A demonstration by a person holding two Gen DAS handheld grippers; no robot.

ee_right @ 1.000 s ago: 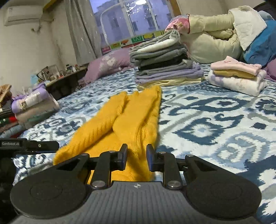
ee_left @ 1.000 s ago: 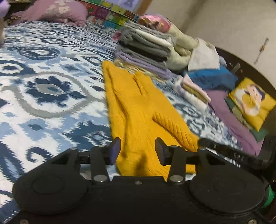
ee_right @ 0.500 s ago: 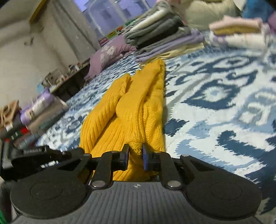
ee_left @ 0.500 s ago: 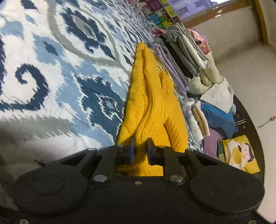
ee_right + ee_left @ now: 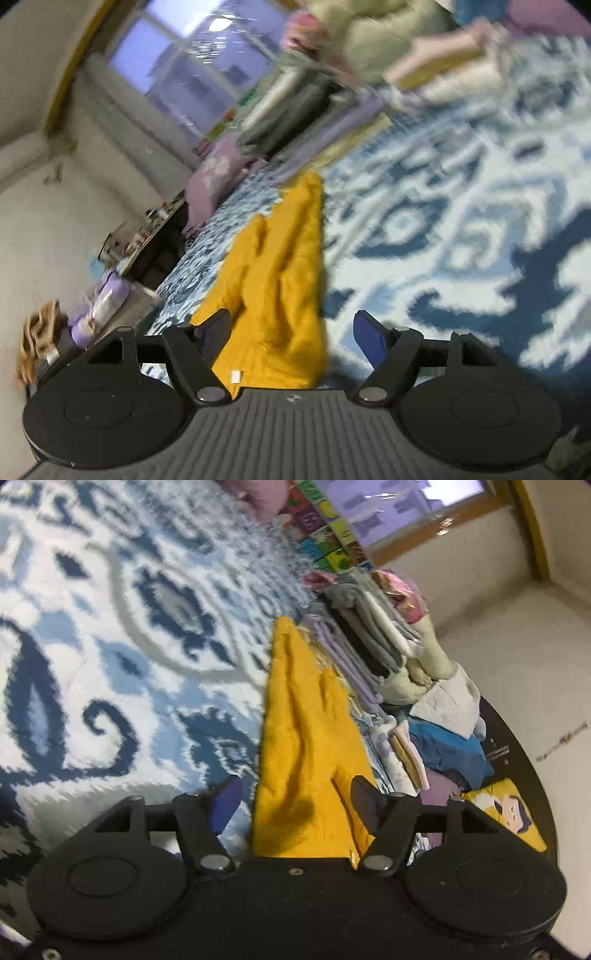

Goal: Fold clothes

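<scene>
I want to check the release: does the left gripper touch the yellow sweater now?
Cannot tell. In the left wrist view the left gripper is opening around the yellow sweater; one finger overlaps its edge, but no clear gap or contact shows.

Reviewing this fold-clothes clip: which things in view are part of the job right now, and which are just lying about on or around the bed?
In the job:
- yellow knit garment
- left gripper, jaws opening, garment between them
- right gripper, jaws opening, garment between them

Lying about:
- tall folded stack
- small folded pile
- purple pillow
- patterned bedspread, the work surface
</scene>
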